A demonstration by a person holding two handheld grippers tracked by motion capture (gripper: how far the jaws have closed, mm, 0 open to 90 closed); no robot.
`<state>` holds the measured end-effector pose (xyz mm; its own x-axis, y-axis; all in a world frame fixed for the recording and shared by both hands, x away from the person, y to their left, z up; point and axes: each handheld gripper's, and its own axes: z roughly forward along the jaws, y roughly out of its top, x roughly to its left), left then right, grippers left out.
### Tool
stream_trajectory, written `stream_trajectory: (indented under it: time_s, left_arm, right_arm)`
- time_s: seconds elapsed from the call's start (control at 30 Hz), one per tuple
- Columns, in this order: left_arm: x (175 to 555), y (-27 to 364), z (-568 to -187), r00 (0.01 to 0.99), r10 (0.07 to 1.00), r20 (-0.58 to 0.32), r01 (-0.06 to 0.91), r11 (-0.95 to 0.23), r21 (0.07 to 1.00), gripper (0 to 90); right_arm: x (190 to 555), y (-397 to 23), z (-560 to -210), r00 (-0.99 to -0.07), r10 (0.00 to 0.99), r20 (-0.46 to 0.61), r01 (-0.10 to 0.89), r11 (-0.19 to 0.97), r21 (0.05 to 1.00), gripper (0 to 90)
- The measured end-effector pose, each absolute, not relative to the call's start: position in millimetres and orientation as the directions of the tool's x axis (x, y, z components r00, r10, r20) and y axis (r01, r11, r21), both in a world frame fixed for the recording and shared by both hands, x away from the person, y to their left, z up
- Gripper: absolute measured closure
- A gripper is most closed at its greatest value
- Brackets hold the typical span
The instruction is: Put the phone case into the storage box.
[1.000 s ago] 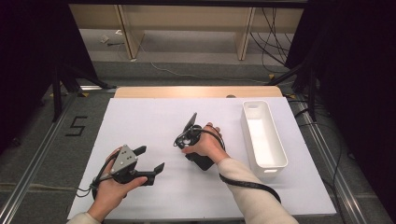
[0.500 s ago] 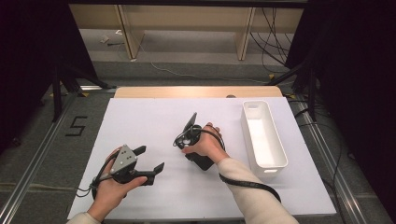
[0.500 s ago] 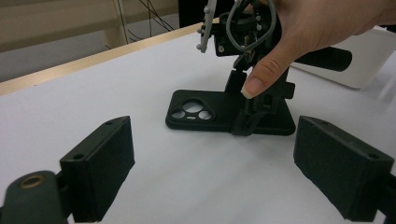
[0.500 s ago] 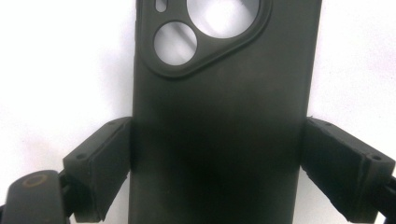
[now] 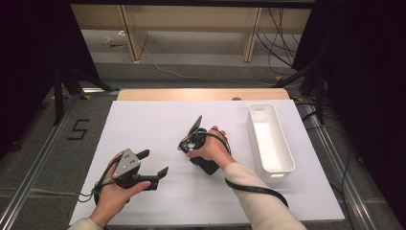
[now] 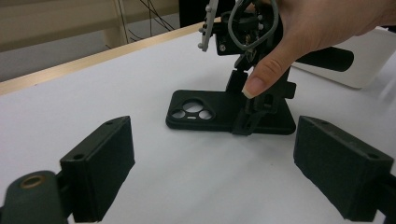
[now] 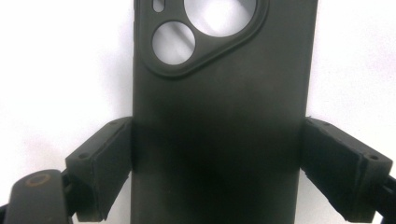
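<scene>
The right hand-held gripper is seen low in the right gripper view, its jaws spread wide astride the long edges of a black phone case; whether the pads press or merely touch cannot be told. The case lies flat, camera cut-out uppermost, at mid-frame of the left gripper view, on the white bench. It is judged light, thin and flexible, with a matte, fairly grippy skin; hold is best taken across both long edges. The left hand-held gripper is held open and empty.
</scene>
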<state>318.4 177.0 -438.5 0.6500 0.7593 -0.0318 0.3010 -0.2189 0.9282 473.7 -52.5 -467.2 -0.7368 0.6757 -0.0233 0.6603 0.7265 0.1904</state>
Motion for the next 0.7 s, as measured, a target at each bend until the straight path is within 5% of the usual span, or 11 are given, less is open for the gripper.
stream_trajectory:
  time_s: [0.7]
  left_arm:
    - [318.7,177.3,-438.8,0.65,0.759,-0.034,0.301,-0.216,0.929,12.0]
  right_arm:
    - [473.3,-54.3,-466.8,-0.728,0.685,-0.019,0.668,0.715,0.206,15.4]
